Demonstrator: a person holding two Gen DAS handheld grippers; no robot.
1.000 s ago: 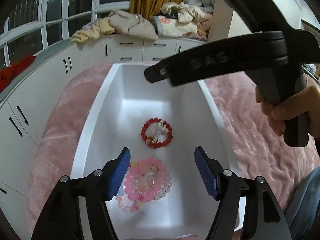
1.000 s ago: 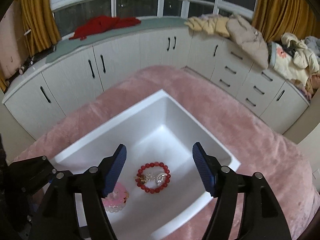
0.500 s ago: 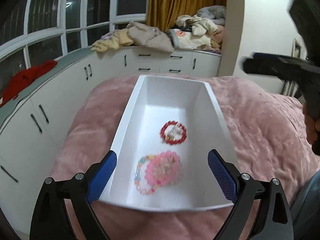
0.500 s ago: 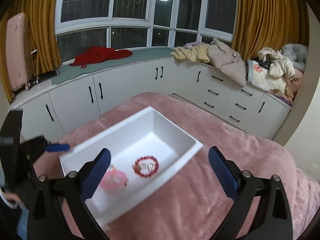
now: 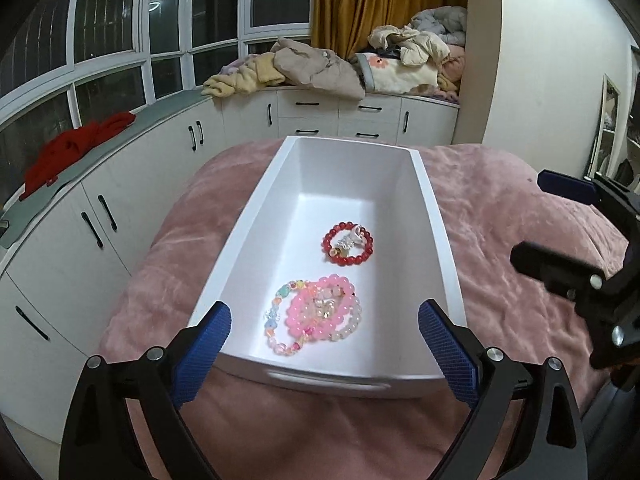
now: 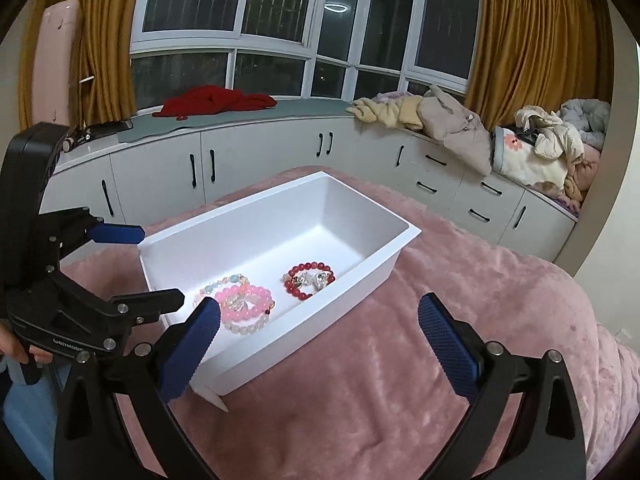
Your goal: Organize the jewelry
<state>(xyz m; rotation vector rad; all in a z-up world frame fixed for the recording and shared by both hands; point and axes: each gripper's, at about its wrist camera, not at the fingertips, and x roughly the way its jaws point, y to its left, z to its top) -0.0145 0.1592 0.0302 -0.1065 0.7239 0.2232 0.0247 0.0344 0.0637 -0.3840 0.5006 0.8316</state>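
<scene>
Two bead bracelets and a small stack of pink and pastel ones lie in a white plastic bin (image 5: 436,236) set on a pink plush bedspread (image 5: 512,216): the red bead bracelet (image 5: 347,243) with its silvery charm sits mid-floor, the pink bead bracelets (image 5: 318,314) just nearer the bin's close wall. The left gripper (image 5: 324,354) hangs empty at that wall, its jaws having just been opening and now spread wide; the right gripper (image 6: 318,346) is likewise wide apart and empty beside the bin. The beads look light, hard and slick, strung on a limp cord, so a pinch across the bead ring itself, not the dangling charm, seems the surest hold.
</scene>
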